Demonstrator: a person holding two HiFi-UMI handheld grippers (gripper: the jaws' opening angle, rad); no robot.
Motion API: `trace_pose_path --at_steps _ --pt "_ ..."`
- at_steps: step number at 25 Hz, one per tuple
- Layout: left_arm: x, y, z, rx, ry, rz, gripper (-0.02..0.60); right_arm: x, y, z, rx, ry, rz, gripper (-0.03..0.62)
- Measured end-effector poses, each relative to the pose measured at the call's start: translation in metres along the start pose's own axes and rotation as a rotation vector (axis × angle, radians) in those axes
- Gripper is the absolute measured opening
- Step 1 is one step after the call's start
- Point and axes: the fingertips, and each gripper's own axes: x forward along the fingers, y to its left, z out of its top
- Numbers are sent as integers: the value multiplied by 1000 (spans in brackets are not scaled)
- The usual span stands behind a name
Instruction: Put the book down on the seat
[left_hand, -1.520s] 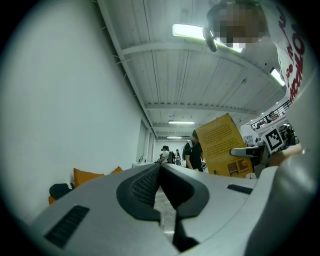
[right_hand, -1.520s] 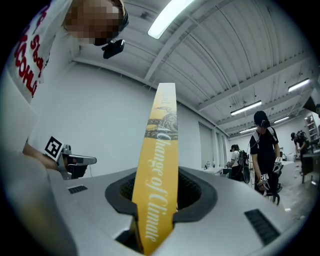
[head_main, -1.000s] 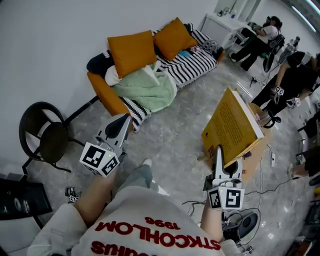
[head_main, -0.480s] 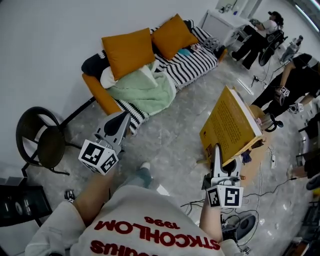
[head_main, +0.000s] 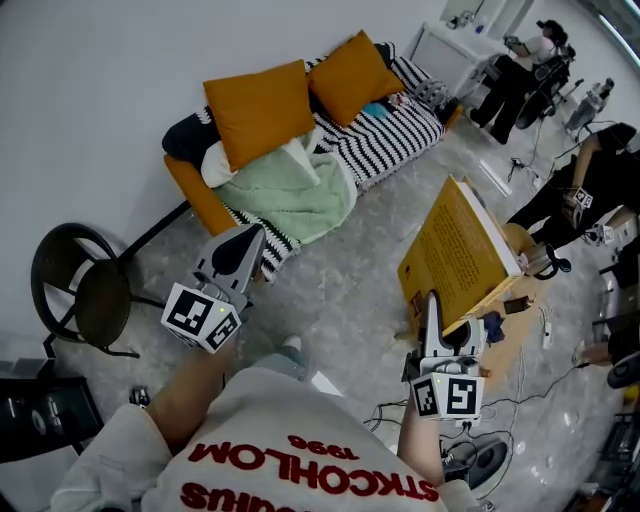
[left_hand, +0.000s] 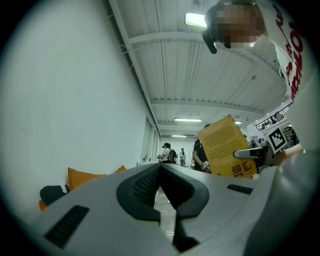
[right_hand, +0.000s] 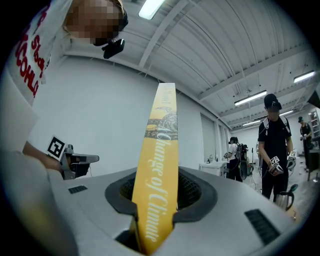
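Carrying the book (head_main: 460, 250) up in the air, standing tall on its edge, at 3 o'clock in the head view. Not on any seat yet. Pinching its yellow spine from below with the right gripper (head_main: 433, 312), with both jaws squeezed tight on it. Holding nothing in the left gripper (head_main: 243, 243), near the middle toward 9 o'clock, with jaws pressed together and only floor and wall past the tips.

Past the book, at 12 o'clock and well apart from it: an orange sofa (head_main: 203, 198), piled with two orange cushions (head_main: 258, 108), a green blanket (head_main: 290, 190) and a striped cover (head_main: 390, 130). Far out at 9 o'clock: a black chair (head_main: 100, 300) with a bare round top. Hard to tell which of the two counts as the seat. Far off at 2 o'clock: some people standing about.

Most likely in the carrying step, with the putting down not begun.

Next, probably: walk up close to the seat, tip the book over till flat, lower it onto a bare spot, then let go with the right gripper. On the sofa, better to pick a spot free of cushions and blanket, or risk a slide. Hold tight till the book rests, since a tall book pinched by one edge could swing or slip.
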Motion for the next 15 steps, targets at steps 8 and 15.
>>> trace_pose_path --at_steps 8,15 --pt "45 54 6 -7 -18 13 15 66 -4 8 -12 -21 -7 160" --pt "80 82 4 -5 -27 -9 15 108 -7 7 -15 -37 -24 160"
